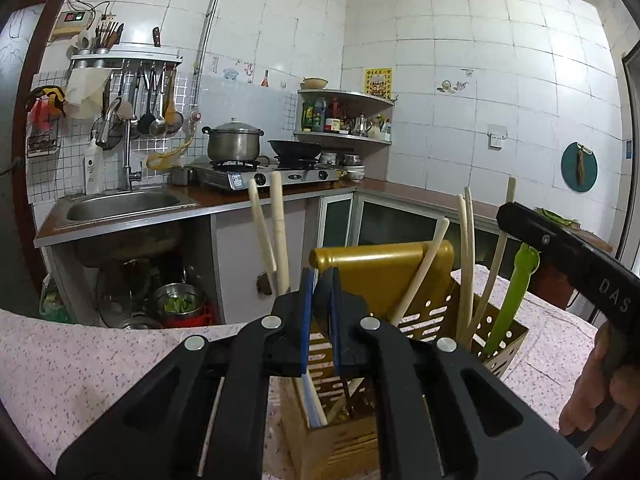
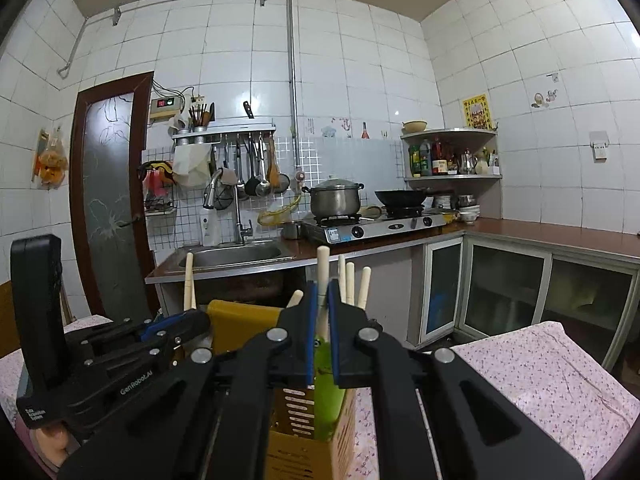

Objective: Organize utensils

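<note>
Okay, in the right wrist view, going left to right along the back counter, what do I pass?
Steel sink basin → lidded steel stockpot → black wok → stacked white bowls in the corner.

Chopsticks upright in slotted gold holder

Both fisheye views are evenly, fairly brightly lit from overhead, with soft sheen on the white wall tiles far beyond the fingertips. Straight lines bow strongly toward the dark vignetted corners. The gripper linkages nearest the lens look soft; the space under the sink sits in shadow.
</note>
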